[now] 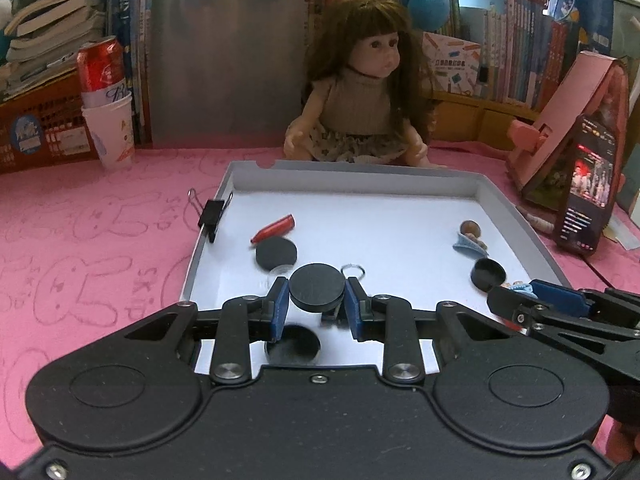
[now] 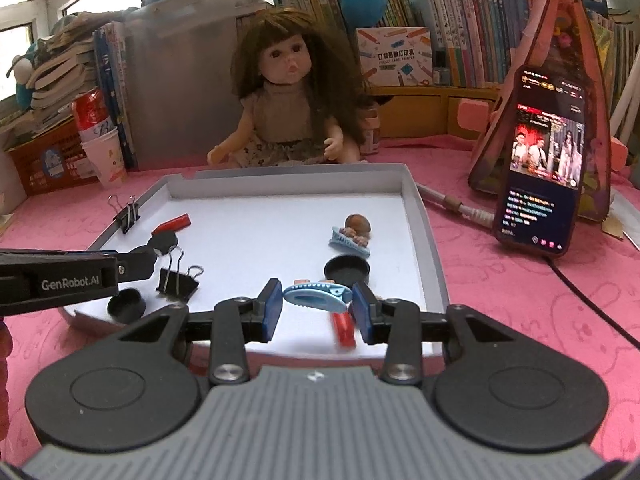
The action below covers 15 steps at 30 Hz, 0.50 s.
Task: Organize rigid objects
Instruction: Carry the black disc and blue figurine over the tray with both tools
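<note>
A shallow white tray (image 1: pixel 516 216) lies on the pink cloth. My left gripper (image 1: pixel 317 294) is shut on a round black lid (image 1: pixel 317 286), held just above the tray's near part. My right gripper (image 2: pixel 316 302) is shut on a light blue hair clip (image 2: pixel 314 296) over the tray's near right side. Loose in the tray lie a red pen cap (image 1: pixel 274 230), a black disc (image 1: pixel 276 254), a black cap (image 2: pixel 346 272), a small figurine (image 2: pixel 354 230), a black binder clip (image 2: pixel 178 278) and another black cap (image 2: pixel 126 304). A second binder clip (image 1: pixel 212 216) is clipped on the tray's left rim.
A doll (image 1: pixel 360 92) sits right behind the tray. A phone (image 2: pixel 544 160) leans on a pink stand at the right, its cable running over the cloth. A red can in paper cups (image 1: pixel 106 100) stands at back left. Books and boxes line the back.
</note>
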### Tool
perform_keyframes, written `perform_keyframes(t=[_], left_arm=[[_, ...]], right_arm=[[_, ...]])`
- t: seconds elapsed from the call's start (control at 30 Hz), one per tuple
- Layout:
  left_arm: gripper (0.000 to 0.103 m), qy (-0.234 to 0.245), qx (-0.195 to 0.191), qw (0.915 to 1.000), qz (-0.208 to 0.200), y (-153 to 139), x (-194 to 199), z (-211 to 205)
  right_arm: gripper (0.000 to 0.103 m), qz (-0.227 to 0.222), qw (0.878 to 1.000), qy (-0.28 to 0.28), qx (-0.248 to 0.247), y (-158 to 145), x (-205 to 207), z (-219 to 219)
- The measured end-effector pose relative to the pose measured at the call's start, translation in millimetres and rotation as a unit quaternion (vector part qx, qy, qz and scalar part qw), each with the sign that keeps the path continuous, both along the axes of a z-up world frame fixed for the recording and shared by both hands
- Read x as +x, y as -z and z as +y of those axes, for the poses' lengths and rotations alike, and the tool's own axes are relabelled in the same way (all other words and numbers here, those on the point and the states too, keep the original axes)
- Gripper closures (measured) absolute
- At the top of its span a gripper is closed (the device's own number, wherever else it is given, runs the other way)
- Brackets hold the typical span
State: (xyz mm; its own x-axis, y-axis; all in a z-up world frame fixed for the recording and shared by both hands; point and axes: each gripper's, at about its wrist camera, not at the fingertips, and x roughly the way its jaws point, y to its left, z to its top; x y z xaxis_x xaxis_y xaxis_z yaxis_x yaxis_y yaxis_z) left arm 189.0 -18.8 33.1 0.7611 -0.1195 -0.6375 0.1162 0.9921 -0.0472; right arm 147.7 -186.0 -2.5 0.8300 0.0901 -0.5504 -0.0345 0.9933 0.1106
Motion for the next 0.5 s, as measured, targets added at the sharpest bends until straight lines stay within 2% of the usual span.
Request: perform_keyframes(t=[0.23, 0.5], left_arm=[[0.075, -0.005, -0.007, 0.9997, 0.022, 1, 31, -2], [0.075, -0.017, -0.008, 0.9996, 0.023, -4, 57, -7]], right_arm=[[0.06, 0.02, 1.0, -0.007, 0.014, -4, 30, -4], [0.06, 0.045, 0.999, 0.0, 0.027, -10, 66, -11]])
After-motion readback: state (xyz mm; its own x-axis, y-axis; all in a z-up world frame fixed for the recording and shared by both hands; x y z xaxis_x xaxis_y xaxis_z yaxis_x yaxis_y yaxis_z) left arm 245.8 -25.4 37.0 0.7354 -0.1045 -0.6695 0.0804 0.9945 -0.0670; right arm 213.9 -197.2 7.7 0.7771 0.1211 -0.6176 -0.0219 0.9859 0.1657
